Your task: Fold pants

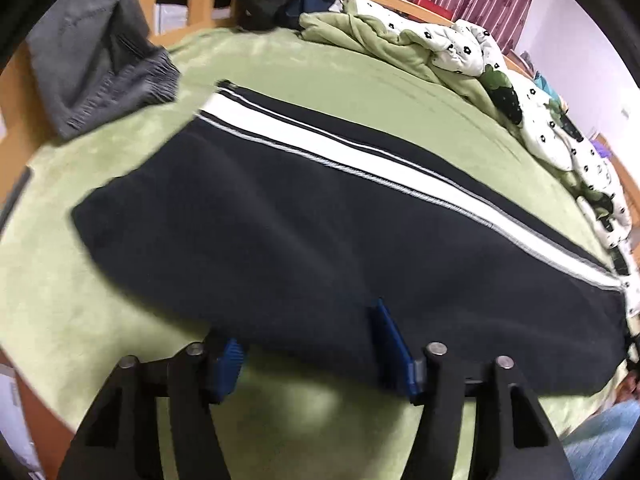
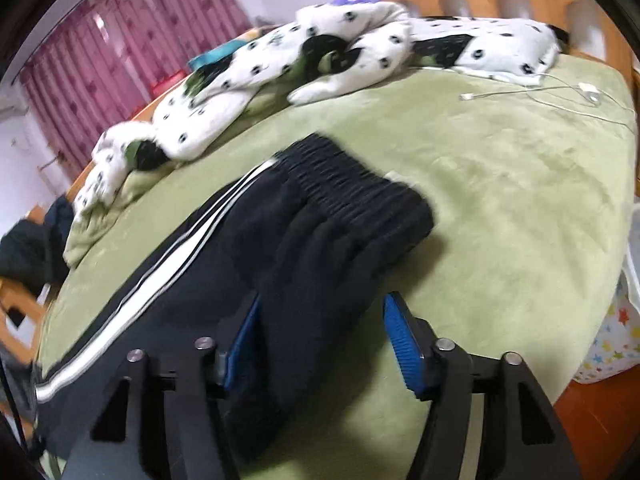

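1. Pants (image 1: 320, 248) lie lengthwise on the green bed cover (image 1: 80, 300), legs stacked: 1 fold judged done, crosswise folds left.
2. Left gripper (image 1: 308, 344) released, jaws apart at the hem.
3. Right gripper (image 2: 320, 340) released, straddling the waistband end.

Two close, downward wrist views, both over the pants (image 1: 320, 248)
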### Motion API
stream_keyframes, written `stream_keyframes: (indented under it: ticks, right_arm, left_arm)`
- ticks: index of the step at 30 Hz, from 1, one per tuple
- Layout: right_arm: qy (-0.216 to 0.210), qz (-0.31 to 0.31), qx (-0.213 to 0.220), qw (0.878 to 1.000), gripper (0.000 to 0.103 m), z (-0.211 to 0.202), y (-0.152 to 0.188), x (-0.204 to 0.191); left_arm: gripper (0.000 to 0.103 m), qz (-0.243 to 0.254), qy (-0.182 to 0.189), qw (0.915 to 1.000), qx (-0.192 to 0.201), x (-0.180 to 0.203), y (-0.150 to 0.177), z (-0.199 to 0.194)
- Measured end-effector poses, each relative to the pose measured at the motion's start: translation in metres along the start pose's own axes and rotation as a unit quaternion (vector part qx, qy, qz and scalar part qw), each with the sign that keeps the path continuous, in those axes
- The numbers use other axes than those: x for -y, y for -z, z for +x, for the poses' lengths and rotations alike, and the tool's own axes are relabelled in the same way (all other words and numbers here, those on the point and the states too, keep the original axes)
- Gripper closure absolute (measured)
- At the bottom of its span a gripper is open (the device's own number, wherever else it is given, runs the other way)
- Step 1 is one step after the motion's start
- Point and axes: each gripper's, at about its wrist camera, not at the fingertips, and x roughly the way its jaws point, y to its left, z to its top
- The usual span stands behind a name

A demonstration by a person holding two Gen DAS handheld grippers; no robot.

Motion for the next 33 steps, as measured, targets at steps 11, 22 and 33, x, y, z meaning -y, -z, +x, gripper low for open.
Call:
stream_keyframes:
  ticks: [11,22,33]
  right_arm:
    - [-0.027,0.000,0.062,0.998,0.064,0.013,-0.055,-0.012]
    - [0.059,-0.060,-0.007,0.996,0.037,0.008,-0.025,0.012]
    - [0.118,-0.165,0.047,0.978,0.037,-0.043,-0.023,-0.080]
  left_arm:
    - [0.043,-0.001,0.001,0.9995,0.031,-0.003,0.024,-0.043]
    - [0.043,0.043,0.030,0.9956,0.078,0.015,-0.007,-0.057]
    - [0.044,0.047,-0.044,0.9962,0.058,-0.027,-0.119,0.037]
